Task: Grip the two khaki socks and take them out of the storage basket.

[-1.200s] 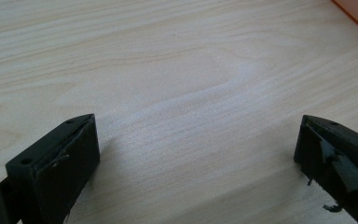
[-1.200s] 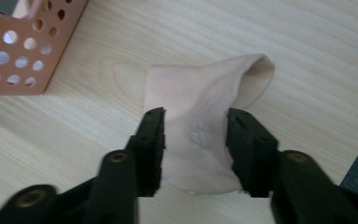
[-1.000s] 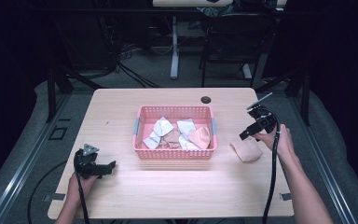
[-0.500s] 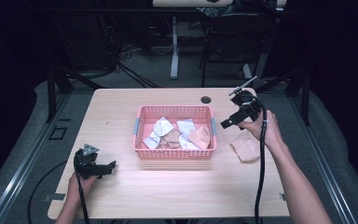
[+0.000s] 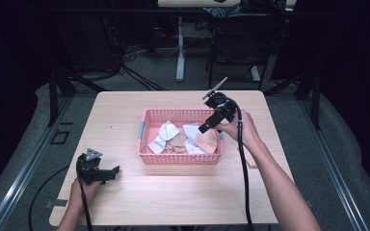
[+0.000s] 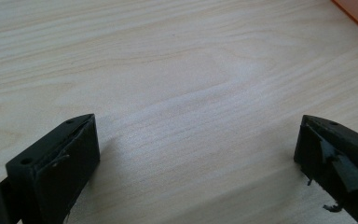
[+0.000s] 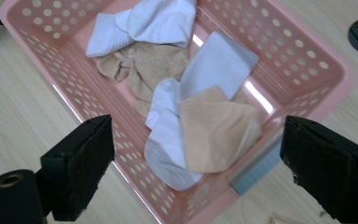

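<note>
**Right gripper above the basket, jaws wide**

The right gripper [image 5: 206, 128] hangs over the right end of the pink basket [image 5: 173, 157], and its jaws, which have just been opening, stand wide with nothing between them. Below them lies a peach sock [image 7: 216, 128] (on top of white socks [image 7: 168, 140]) inside the basket. The left gripper [image 5: 111, 171] rests on the worktop [image 5: 173, 202], well apart, jaws wide and empty.

A pale wooden table [image 5: 173, 202] bears a pink basket [image 5: 180, 156].
</note>
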`<state>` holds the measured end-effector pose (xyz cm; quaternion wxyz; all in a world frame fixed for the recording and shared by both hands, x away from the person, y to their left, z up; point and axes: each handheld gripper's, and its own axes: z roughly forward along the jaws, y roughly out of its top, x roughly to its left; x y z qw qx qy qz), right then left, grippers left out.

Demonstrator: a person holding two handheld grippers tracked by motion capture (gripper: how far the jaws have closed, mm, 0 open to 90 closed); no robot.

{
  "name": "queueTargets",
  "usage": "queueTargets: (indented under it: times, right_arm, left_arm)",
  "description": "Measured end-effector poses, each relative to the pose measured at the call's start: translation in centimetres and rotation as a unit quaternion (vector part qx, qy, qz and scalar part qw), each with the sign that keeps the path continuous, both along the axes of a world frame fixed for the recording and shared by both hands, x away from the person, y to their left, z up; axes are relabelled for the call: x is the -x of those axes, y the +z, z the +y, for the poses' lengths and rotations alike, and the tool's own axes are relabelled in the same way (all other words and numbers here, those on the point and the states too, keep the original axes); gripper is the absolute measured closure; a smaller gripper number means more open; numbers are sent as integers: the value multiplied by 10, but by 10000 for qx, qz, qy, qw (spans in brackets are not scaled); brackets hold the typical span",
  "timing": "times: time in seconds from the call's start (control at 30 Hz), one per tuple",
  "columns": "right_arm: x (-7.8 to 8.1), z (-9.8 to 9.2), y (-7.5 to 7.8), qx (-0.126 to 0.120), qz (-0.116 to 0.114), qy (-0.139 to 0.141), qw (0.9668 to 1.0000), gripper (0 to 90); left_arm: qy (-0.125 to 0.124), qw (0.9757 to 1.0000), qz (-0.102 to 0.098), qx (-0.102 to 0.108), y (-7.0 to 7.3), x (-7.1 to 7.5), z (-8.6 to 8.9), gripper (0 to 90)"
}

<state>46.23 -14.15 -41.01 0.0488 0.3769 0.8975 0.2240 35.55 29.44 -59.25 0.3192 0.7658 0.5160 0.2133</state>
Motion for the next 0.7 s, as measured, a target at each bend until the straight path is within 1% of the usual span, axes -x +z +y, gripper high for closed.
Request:
queueTargets:
  times: [0.07, 0.13, 0.2, 0.27, 0.33, 0.37, 0.4, 0.43, 0.47, 0.57, 0.6, 0.63, 0.7]
  right_arm:
    - [-3, 7, -6, 15, 65, 5, 10000, 49]
    - [-7, 13, -12, 61, 143, 16, 9999, 52]
    - [-10, 18, -19, 66, 211, 22, 9998, 71]
    - [-12, 24, -26, 99, 223, 23, 9997, 107]
    - [-14, 28, -33, 197, 269, 96, 9994, 128]
    - [-15, 31, -37, 191, 273, 86, 9994, 139]
    - [-15, 33, -41, 246, 318, 99, 9991, 143]
    - [-16, 35, -45, 248, 379, 87, 9989, 145]
    - [-18, 36, -49, 261, 372, 83, 9989, 155]
    - [-21, 38, -60, 338, 455, 48, 9984, 202]
    - [-22, 39, -63, 360, 519, 24, 9980, 220]
    - [-23, 40, -66, 409, 526, 46, 9978, 245]
    - [-24, 42, -73, 408, 559, -3, 9976, 269]
  left_arm:
    - [1, 10000, 0, 1, 0, 0, 0, 0]
    - [-2, 10000, 0, -2, 0, 0, 0, 0]
    - [1, 10000, -2, 1, 0, 0, 0, 0]
    - [1, 10000, -1, 1, 0, 0, 0, 0]
    - [0, 10000, 0, 1, 0, 0, 0, 0]
    - [-1, 10000, 1, -1, 0, 0, 0, 0]
    - [0, 10000, -6, 5, 0, 0, 0, 0]
    - [-1, 10000, 1, 0, 0, 0, 0, 0]
    - [-2, 10000, -5, 5, 0, 0, 0, 0]
    - [0, 10000, 0, 2, 0, 0, 0, 0]
    - [-2, 10000, 1, 0, 0, 0, 0, 0]
    - [-4, 10000, 2, 0, 0, 0, 0, 0]
    - [-2, 10000, -3, 8, 0, 0, 0, 0]
